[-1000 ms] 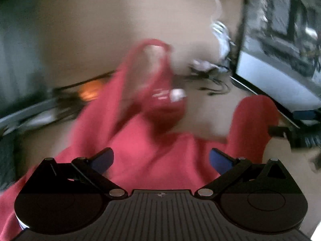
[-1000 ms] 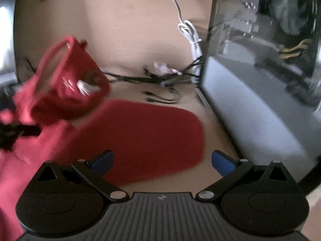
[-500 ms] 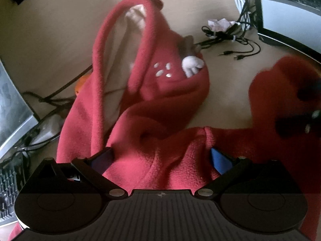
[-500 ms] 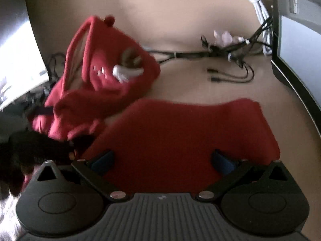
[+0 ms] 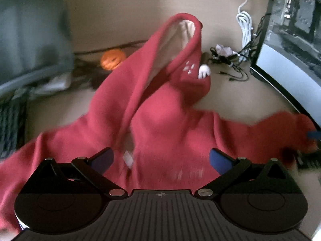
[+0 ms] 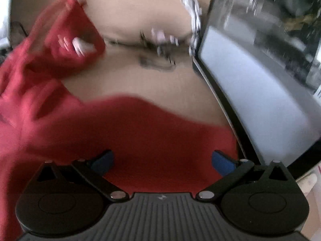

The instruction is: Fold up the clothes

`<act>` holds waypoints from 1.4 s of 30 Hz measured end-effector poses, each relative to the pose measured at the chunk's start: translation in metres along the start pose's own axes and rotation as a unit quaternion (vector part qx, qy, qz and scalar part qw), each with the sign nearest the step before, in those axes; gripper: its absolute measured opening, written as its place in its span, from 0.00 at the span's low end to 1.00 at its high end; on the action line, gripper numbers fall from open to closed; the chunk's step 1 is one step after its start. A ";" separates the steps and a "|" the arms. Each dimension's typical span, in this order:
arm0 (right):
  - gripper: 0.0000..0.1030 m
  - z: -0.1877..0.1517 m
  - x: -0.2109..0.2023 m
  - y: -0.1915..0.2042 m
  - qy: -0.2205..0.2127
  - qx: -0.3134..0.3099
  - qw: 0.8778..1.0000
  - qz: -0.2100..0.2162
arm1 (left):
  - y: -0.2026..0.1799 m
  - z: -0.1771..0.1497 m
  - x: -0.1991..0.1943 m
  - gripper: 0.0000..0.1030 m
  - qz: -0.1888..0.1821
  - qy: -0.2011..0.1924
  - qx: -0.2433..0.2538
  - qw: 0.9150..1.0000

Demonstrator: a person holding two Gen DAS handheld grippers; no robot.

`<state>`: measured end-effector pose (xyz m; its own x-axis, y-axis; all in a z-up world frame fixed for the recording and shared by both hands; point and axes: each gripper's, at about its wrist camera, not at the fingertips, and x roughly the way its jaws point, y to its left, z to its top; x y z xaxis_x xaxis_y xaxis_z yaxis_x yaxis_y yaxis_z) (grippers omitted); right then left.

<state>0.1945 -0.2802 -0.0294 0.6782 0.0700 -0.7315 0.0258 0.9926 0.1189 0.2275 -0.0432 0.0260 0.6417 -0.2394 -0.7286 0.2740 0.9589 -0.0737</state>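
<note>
**Spreading the hoodie before the first fold**

The red hoodie (image 5: 160, 124) is lying unfolded on the desk (image 5: 120, 10), hood toward the monitor (image 6: 250, 92). Left gripper (image 5: 161, 157) and right gripper (image 6: 162, 160) are hovering over it, tongs wide, gripping nothing. Next move likely calls for pinching a sleeve.

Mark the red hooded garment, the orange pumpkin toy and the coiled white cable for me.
red hooded garment (image 5: 168, 120): left wrist view, on the body fabric below the hood.
orange pumpkin toy (image 5: 112, 59): left wrist view, on its face.
coiled white cable (image 5: 245, 27): left wrist view, on the bundled loops.
</note>
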 end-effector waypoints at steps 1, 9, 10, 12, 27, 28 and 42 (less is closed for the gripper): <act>1.00 0.000 -0.006 0.006 -0.005 0.005 1.000 0.005 | 0.007 -0.009 -0.011 1.00 -0.008 0.004 -0.002 1.000; 1.00 -0.024 -0.015 0.101 0.016 -0.019 0.995 0.098 | 0.057 -0.079 -0.051 1.00 -0.024 0.054 -0.062 0.996; 1.00 -0.032 -0.010 0.119 0.026 -0.046 0.994 0.100 | 0.060 -0.084 -0.049 1.00 -0.028 0.061 -0.075 0.995; 1.00 -0.044 0.000 0.139 0.039 -0.109 0.991 0.067 | 0.061 -0.089 -0.049 1.00 -0.029 0.061 -0.091 0.994; 1.00 -0.044 -0.001 0.129 0.049 -0.188 0.981 0.011 | 0.063 -0.107 -0.065 1.00 -0.078 0.028 -0.212 0.974; 1.00 -0.045 0.000 0.129 0.050 -0.185 0.981 0.013 | 0.077 -0.111 -0.075 1.00 -0.072 0.014 -0.255 0.964; 1.00 -0.042 0.006 0.127 0.060 -0.161 0.985 0.019 | 0.190 -0.158 -0.113 1.00 0.053 -0.065 -0.493 0.866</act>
<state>0.1710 -0.1500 -0.0465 0.5825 0.0997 -0.8067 -0.2454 0.9677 -0.0576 0.0937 0.1897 -0.0132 0.7187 -0.0964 -0.6886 -0.4943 0.6257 -0.6035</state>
